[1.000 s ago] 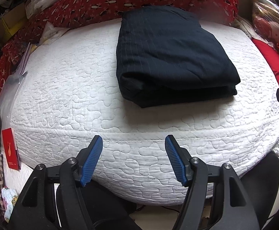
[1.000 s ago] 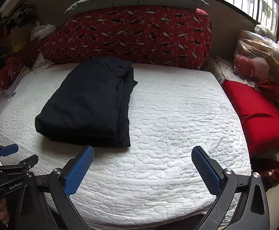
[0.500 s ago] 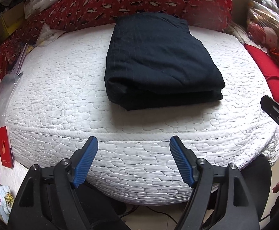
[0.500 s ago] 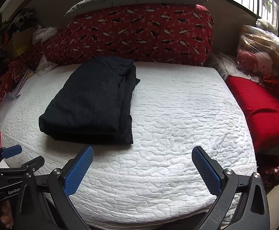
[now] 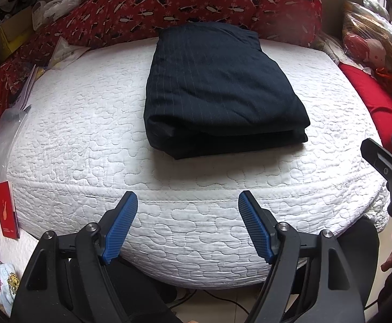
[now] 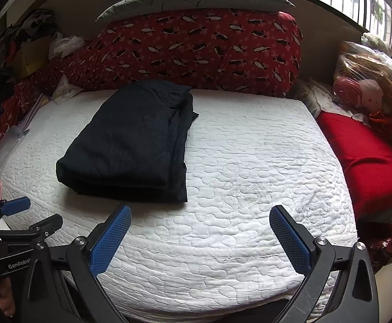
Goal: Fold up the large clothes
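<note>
Dark garment lies folded on the white mattress. Left gripper just widened, grasping nothing; right gripper released, likewise empty, both short of the fabric.

A folded dark pinstriped garment lies on the white quilted mattress in front of a red patterned blanket, while the left gripper hovers at the mattress's near edge, its jaws, which have just been opening, wide apart with nothing between them.
</note>
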Motion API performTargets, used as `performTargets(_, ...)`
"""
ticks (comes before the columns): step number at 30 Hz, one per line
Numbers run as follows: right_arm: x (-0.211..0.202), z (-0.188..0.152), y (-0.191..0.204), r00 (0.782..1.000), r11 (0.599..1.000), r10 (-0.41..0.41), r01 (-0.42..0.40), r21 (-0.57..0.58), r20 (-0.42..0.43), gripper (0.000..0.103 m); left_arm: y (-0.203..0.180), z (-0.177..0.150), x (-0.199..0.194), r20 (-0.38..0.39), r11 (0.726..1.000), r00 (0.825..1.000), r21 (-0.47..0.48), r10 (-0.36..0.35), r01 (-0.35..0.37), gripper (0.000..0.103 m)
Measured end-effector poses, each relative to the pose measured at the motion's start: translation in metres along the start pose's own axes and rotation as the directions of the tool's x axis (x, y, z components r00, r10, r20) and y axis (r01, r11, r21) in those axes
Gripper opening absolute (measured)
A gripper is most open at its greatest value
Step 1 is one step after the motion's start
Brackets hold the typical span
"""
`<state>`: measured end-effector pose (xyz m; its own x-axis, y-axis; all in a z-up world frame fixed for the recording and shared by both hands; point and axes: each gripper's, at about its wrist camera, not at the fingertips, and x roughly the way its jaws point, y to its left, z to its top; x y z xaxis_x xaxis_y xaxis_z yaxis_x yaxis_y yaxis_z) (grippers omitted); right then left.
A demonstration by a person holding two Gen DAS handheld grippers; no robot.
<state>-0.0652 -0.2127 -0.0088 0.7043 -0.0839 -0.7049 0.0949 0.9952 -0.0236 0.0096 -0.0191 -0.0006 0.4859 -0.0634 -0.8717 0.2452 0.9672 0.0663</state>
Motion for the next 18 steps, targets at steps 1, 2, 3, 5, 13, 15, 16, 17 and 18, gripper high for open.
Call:
performTargets(1, 0.0001, -0.0001, -0.0007, 1.000, 1.000, -0.001, 0.001, 0.003, -0.002, 0.103, 0.0006, -0.0001, -0.0005, 0.000, 1.000, 1.000, -0.002, -0.004, 0.004, 0.077)
performTargets(2, 0.0000, -0.0003, -0.0006, 1.000, 1.000, -0.004, 0.004, 0.006, -0.004, 0.103, 0.0014, -0.0002, -0.0008, 0.001, 1.000, 1.000, -0.004, -0.007, 0.007, 0.077)
performTargets(3, 0.0001, -0.0002, -0.0010, 1.000, 1.000, -0.006, 0.006, 0.008, -0.005, 0.103, 0.0021, -0.0004, -0.0012, 0.001, 1.000, 1.000, -0.005, -0.009, 0.009, 0.077)
performTargets(5, -0.0001, 0.0000, -0.0014, 1.000, 1.000, -0.011, 0.011, 0.009, -0.007, 0.103, 0.0035, -0.0010, -0.0016, 0.002, 1.000, 1.000, -0.006, -0.011, 0.011, 0.077)
performTargets(13, -0.0023, 0.0020, 0.0016, 1.000, 1.000, -0.012, 0.012, 0.004, -0.002, 0.103, 0.0037, -0.0021, -0.0056, 0.015, 1.000, 1.000, -0.010, -0.025, 0.025, 0.077)
performTargets(15, -0.0032, 0.0029, 0.0020, 1.000, 1.000, -0.012, 0.012, 0.001, 0.003, 0.103, 0.0033, -0.0020, -0.0075, 0.023, 1.000, 0.999, -0.010, -0.024, 0.025, 0.077)
performTargets(16, -0.0040, 0.0033, 0.0025, 1.000, 1.000, -0.013, 0.013, -0.001, 0.006, 0.103, 0.0038, -0.0019, -0.0085, 0.027, 1.000, 0.999, -0.010, -0.025, 0.026, 0.077)
performTargets(17, -0.0049, 0.0036, 0.0028, 1.000, 1.000, -0.013, 0.013, -0.003, 0.009, 0.103, 0.0039, -0.0015, -0.0093, 0.031, 1.000, 0.999, -0.011, -0.025, 0.026, 0.077)
performTargets(18, -0.0058, 0.0035, 0.0026, 1.000, 1.000, -0.013, 0.013, -0.004, 0.013, 0.103, 0.0041, -0.0012, -0.0096, 0.032, 1.000, 0.999, -0.011, -0.024, 0.024, 0.077)
